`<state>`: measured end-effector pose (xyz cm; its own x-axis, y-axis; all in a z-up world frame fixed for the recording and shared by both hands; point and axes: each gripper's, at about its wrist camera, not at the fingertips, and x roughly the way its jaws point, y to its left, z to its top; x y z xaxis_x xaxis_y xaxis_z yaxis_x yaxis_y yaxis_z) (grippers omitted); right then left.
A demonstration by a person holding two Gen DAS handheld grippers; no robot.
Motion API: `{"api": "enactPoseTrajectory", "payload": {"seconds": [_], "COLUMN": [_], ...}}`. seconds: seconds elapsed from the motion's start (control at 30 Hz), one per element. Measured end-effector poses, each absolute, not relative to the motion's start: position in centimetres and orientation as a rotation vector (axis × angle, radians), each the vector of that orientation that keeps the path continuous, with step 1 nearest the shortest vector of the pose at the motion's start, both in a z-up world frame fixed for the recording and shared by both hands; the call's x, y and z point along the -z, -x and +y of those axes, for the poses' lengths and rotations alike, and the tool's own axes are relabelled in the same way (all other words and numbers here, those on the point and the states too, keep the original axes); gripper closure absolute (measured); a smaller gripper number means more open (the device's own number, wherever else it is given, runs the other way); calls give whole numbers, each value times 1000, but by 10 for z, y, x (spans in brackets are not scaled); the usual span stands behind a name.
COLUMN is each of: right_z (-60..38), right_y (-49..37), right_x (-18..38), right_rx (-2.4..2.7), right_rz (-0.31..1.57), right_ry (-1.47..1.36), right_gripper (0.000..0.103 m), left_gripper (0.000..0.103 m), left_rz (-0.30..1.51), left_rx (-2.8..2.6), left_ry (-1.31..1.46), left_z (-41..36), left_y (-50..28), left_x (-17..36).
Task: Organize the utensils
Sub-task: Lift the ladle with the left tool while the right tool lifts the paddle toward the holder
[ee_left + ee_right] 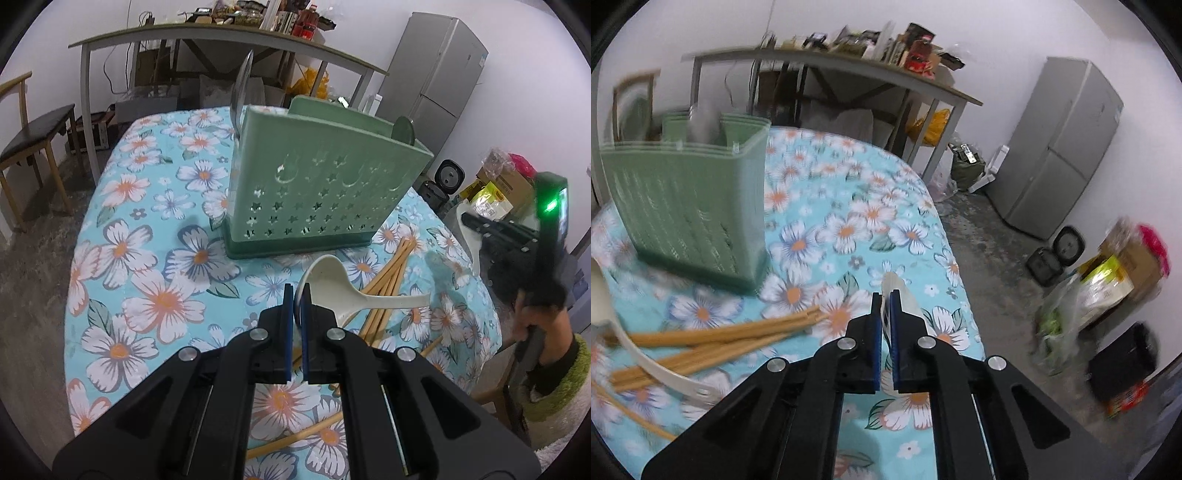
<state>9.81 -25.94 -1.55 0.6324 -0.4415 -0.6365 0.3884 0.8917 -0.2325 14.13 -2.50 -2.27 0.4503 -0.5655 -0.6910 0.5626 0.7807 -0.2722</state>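
Left tool (pixel 296 299) is closed to a slit. The rim of the ladle (pixel 325 284) runs in between its pads, so it looks pinched there, though the contact itself is hard to make out. The ladle's bowl sits just ahead of the tips, and its handle runs off to the right across the chopsticks (pixel 388 280), which lie fanned on the desk (pixel 147 236).

Beyond the ladle stands the green holder (pixel 325 184), upright near the middle of the desk. A metal spoon (pixel 240 92) already stands in its left end.

Right tool (pixel 885 299) is out over the right edge of the desk, also closed, and it grips a white utensil (pixel 892 282). I cannot tell what kind of utensil it is. Its free end sticks out past the tips, so its long axis lies roughly along the line the tool points.

From this tool the holder (pixel 690 214) is well apart, up and to the left beyond the chopsticks (pixel 720 339). The left tool is the nearer of the two to the holder.

The right tool's load probably has to travel left over the chopsticks. It then needs tipping upright so it can drop through the holder's open top.
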Motion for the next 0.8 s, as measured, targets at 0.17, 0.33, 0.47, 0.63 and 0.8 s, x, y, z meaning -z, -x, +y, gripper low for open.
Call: {"api": "enactPoseTrajectory", "payload": {"seconds": [0.17, 0.33, 0.47, 0.63, 0.8], "right_z": [-273, -280, -280, -279, -278], "right_y": [-76, -57, -46, -38, -36], "right_x": [-20, -45, -57, -61, -61], "right_rx": [396, 316, 258, 225, 216], "right_rz": [662, 580, 532, 504, 495], "right_ry": [-114, -249, -310, -354, -362], "right_gripper": [100, 100, 100, 100, 100], "left_gripper": [100, 100, 100, 100, 100], "left_rz": [820, 767, 724, 669, 585], "left_rx": [690, 681, 676, 677, 663], "left_ry": [-1, -13, -23, -42, -72], "left_z": [-21, -16, -13, -11, -5], "left_y": [-137, -132, -129, -124, -120], "left_x": [12, -4, -19, -40, -72]}}
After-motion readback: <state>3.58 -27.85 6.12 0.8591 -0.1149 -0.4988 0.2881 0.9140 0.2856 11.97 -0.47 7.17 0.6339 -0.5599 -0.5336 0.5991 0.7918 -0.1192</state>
